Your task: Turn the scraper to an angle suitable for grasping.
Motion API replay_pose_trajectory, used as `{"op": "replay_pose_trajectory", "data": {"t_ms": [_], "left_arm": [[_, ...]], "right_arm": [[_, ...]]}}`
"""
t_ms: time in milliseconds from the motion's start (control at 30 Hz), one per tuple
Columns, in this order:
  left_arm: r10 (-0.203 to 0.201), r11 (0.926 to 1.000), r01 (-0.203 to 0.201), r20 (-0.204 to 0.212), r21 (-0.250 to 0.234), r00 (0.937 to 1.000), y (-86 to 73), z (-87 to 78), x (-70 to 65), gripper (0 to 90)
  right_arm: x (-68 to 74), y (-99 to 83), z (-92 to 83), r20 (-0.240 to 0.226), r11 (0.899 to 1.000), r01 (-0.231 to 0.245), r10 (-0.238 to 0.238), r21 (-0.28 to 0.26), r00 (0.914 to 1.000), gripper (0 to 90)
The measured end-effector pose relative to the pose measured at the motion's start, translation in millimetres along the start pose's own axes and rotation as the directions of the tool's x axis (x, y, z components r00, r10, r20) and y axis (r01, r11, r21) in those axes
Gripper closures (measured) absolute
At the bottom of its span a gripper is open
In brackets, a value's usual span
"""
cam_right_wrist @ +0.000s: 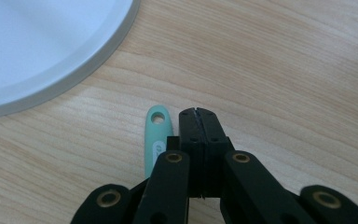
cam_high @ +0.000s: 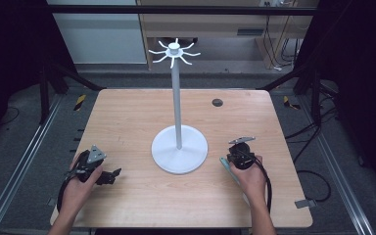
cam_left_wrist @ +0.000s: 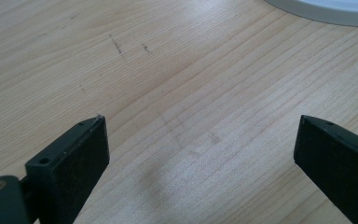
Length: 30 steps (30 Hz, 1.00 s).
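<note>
Your left gripper (cam_high: 111,176) rests low on the light wooden desk (cam_high: 127,117), its fingers (cam_left_wrist: 70,163) spread wide apart over bare wood. Your right gripper (cam_right_wrist: 198,116) has its fingers pressed together, grasping nothing. A mint-green plastic handle with a hanging hole (cam_right_wrist: 156,135) lies flat just beside them, near the round base of the white hook-topped stand (cam_high: 179,149) at the desk's centre.
</note>
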<state>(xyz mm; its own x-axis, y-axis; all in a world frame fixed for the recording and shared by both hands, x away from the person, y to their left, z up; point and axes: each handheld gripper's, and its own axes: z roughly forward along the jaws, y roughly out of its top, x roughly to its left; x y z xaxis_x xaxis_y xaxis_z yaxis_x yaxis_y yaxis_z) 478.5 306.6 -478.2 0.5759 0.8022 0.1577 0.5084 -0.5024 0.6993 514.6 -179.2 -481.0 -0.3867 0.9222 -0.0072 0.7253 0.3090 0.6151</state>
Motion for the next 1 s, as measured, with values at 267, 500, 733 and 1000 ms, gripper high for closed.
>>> {"op": "replay_pose_trajectory", "data": {"t_ms": [267,500,733,1000], "left_arm": [[0.005,1.0,-0.005,0.004,0.006,1.0,0.5,0.9,-0.7,3.0],[0.012,0.9998,-0.012,0.008,0.014,0.9999,0.4,2.4,-2.5,3.0],[0.013,0.9997,-0.013,0.009,0.021,0.9999,0.2,2.9,-2.1,3.0],[0.021,0.9994,-0.022,0.009,0.027,0.9997,0.5,3.9,-3.7,3.0]], "right_arm": [[1.0,-1.4,3.0,-0.022,1.0,0.005,-0.004,0.018,0.9997,90.0],[4.6,-2.3,2.4,-0.086,1.0,0.017,-0.015,0.021,0.9962,90.0],[16.5,-3.7,0.5,-0.144,0.998,0.056,-0.051,0.033,0.9883,90.0],[25.2,-0.9,-9.8,-0.134,0.996,0.093,-0.093,-0.008,0.9866,89.2]]}}
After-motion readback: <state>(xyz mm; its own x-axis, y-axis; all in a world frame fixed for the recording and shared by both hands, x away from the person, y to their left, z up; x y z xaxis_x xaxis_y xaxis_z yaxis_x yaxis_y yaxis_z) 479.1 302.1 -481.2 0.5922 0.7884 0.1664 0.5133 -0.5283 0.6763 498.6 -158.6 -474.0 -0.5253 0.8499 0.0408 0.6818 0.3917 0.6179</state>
